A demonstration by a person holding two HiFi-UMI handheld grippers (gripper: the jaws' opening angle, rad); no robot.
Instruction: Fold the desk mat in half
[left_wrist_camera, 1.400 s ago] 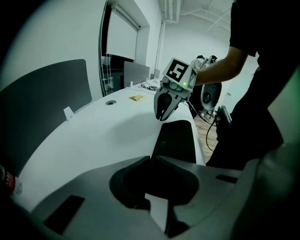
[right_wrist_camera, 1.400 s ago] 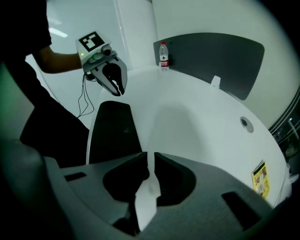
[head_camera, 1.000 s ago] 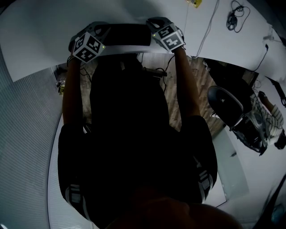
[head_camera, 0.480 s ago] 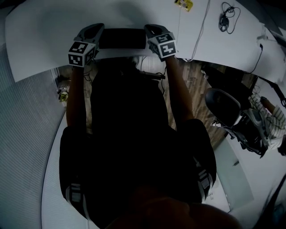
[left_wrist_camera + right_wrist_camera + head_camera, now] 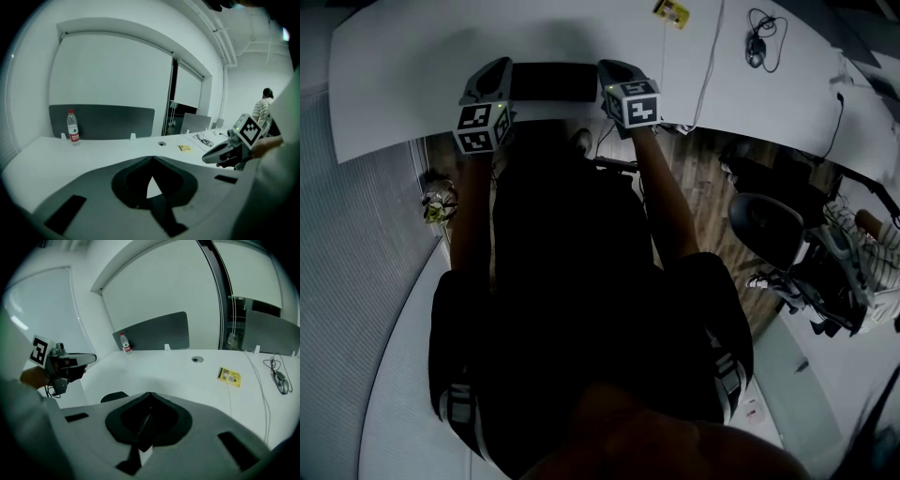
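Two grippers (image 5: 492, 73) (image 5: 616, 75), one mat (image 5: 555, 82), one bottle (image 5: 72, 126)

Nothing I can actually read here: the bottle (image 5: 72, 125) label and the yellow card (image 5: 229, 376) probably carry print, way too tiny.

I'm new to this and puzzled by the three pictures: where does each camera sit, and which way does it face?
Head view: on the person's head, aimed steeply down at the white curved desk and black rectangular desk mat; shows dark-clothed torso, forearms, left gripper, right gripper.
Left gripper view: rides the left gripper, facing across the desk; its shut jaws fill the foreground.
Right gripper view: rides the right gripper, facing likewise; shut jaws in front.
Shared: both gripper views show the red-labelled clear water bottle and small yellow card.
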